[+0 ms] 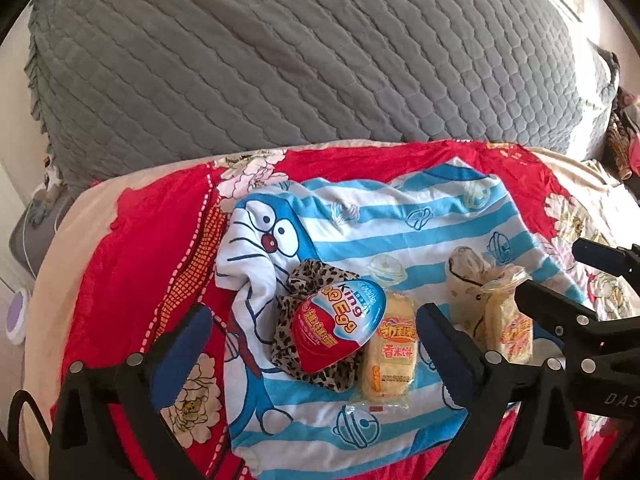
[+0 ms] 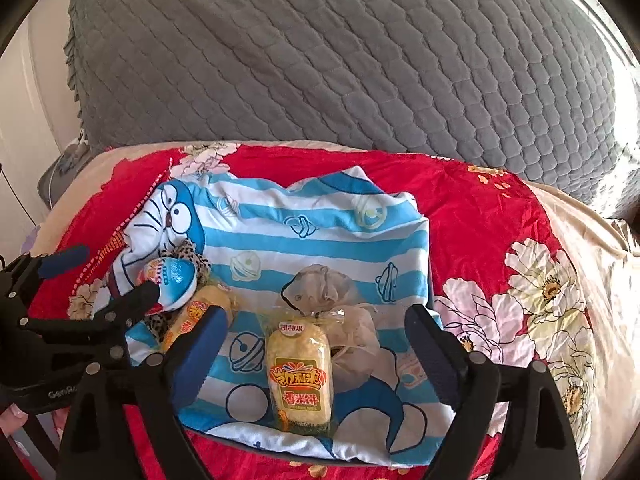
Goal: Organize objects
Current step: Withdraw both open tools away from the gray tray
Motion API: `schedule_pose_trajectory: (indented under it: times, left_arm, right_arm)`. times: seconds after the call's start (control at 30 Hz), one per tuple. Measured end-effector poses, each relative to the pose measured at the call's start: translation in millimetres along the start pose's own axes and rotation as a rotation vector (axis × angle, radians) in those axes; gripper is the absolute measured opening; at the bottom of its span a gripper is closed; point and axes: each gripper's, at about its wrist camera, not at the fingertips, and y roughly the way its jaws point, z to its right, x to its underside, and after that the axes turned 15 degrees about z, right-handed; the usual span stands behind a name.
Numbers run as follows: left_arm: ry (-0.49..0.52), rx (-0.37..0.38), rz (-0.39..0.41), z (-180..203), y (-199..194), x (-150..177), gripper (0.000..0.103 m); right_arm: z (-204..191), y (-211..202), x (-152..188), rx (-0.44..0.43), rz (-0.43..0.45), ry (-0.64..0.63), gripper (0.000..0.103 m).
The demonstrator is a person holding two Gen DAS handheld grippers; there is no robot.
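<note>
**Both grippers spread over a sorted-looking or half-sorted cloth**

Fingers of the left gripper stand wide apart and hold nothing; between them lie the egg-shaped toy pack and one rice cracker packet. Fingers of the right gripper are likewise apart and empty, framing a second rice cracker packet that lies near the front edge of the striped cartoon cloth.

Just behind that second packet, touching it, sits a sheer drawstring pouch. Toward the cloth's left side, the egg pack rests on top of a leopard-print scrunchie, with the first cracker packet just beside them on the right. All five small things lie on the cloth, in two loose clusters, one before each gripper.

The cloth is spread on a red flowered bedspread, and beyond that, at the far edge of the bed, stands a grey quilted cushion.

How far the organizing has gone cannot be settled: the two clusters would fit items already gathered onto the cloth, or items laid out and waiting to be sorted elsewhere. No container or target spot shows.
</note>
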Motion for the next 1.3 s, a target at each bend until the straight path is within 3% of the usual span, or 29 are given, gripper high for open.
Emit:
schedule_pose_trajectory:
  times: [0.43, 1.3]
  left_arm:
    - [0.017, -0.015, 0.054, -3, -42, -5, 0.102]
    - [0.004, -0.06, 0.167, 7, -155, -25, 0.102]
  right_arm:
    - [-5, -36, -11, -0.019, 0.052, 0.016, 0.101]
    - [-10, -143, -33, -0.014, 0.169, 0.026, 0.102]
